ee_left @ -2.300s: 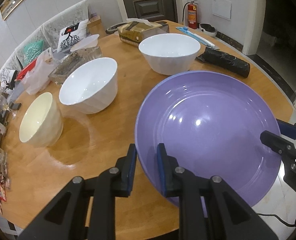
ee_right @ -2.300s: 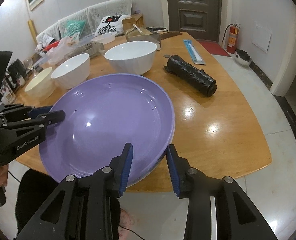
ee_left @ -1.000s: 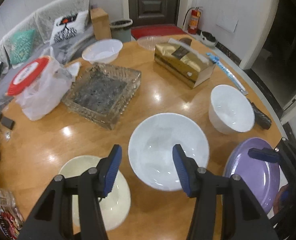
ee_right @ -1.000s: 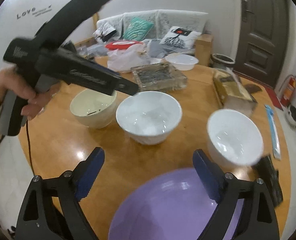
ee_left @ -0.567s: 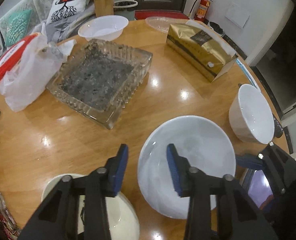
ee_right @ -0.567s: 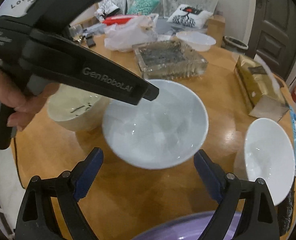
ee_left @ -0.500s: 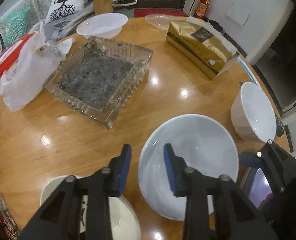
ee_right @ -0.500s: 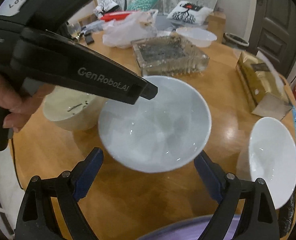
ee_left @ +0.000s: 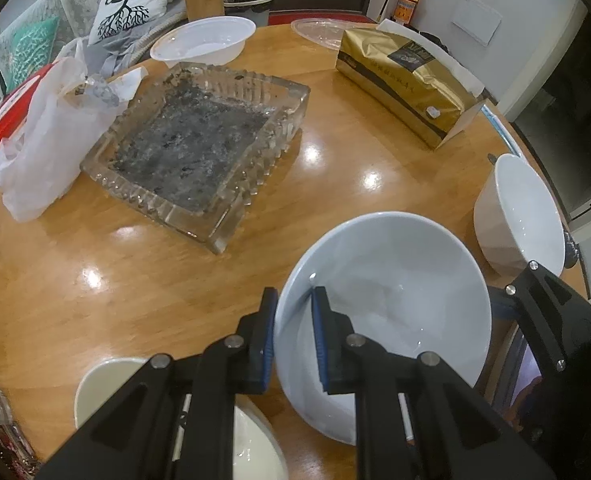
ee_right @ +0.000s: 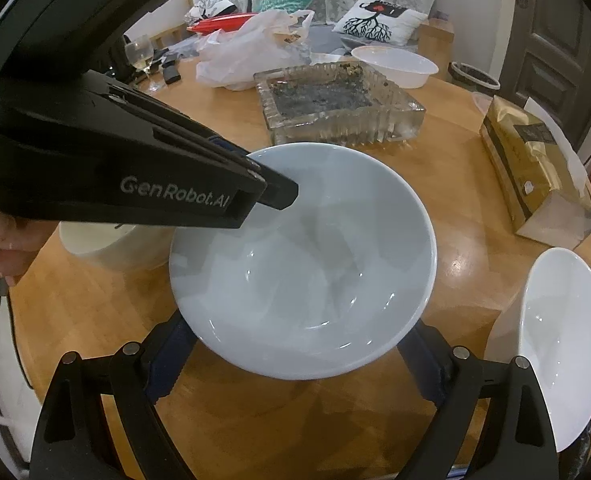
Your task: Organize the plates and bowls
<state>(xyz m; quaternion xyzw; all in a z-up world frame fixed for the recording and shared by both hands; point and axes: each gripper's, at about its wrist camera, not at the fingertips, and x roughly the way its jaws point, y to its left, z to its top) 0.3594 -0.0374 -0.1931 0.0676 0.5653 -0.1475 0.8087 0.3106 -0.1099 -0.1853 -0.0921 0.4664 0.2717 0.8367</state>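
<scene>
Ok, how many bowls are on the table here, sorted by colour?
White: 3 (middle white bowl, right white bowl, far white bowl)
Cream: 1 (cream bowl)
Total: 4

Glossy white ceramic bowl [ee_left: 395, 292] on polished wood table [ee_left: 135, 280]; ribbed glass tray [ee_left: 199, 148], shiny gold paper box [ee_left: 407, 76].

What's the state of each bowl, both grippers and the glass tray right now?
Middle white bowl: upright, rim between left gripper's fingers.
Left gripper: closed on that rim.
Right gripper: open, fingers either side of the bowl's base.
Right white bowl: upright, free.
Cream bowl: upright, free.
Glass tray: dirty, dark residue.
</scene>
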